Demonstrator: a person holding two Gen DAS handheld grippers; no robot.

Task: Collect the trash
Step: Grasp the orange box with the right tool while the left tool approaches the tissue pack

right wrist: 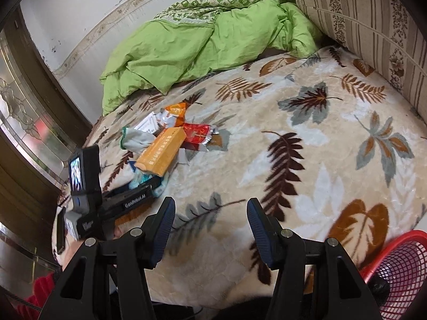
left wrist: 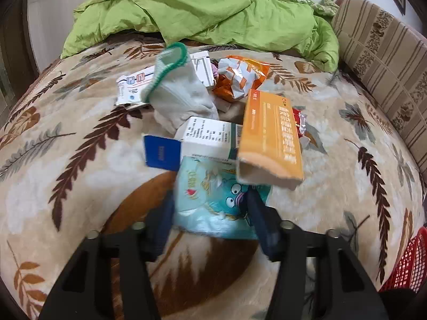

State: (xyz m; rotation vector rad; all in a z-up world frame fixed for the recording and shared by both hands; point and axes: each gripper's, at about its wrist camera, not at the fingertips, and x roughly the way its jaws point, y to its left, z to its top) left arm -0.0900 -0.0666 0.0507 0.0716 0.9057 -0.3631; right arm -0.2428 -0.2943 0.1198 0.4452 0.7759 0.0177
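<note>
Two claws are mine, one in each hand. My left claw [left wrist: 209, 200] has its fingers on either side of a light blue packet [left wrist: 213, 202] with a cartoon face, at the near edge of a heap of trash on the bed; whether the fingers press it yet I cannot tell. An orange box [left wrist: 269, 138] leans over the packet's far end, beside a white box [left wrist: 208, 137] with a blue flap. Behind them lie a grey glove [left wrist: 178, 90] with a green cuff, a crumpled orange wrapper [left wrist: 240, 77] and a red wrapper [right wrist: 198, 134]. All rest on the leaf-patterned blanket [right wrist: 307, 144], with a green quilt [right wrist: 173, 50] bunched near the wall. My right claw [right wrist: 210, 222] is spread wide, holding nothing, above bare blanket well apart from the heap. A red mesh basket [right wrist: 400, 266] sits low at my right.
</note>
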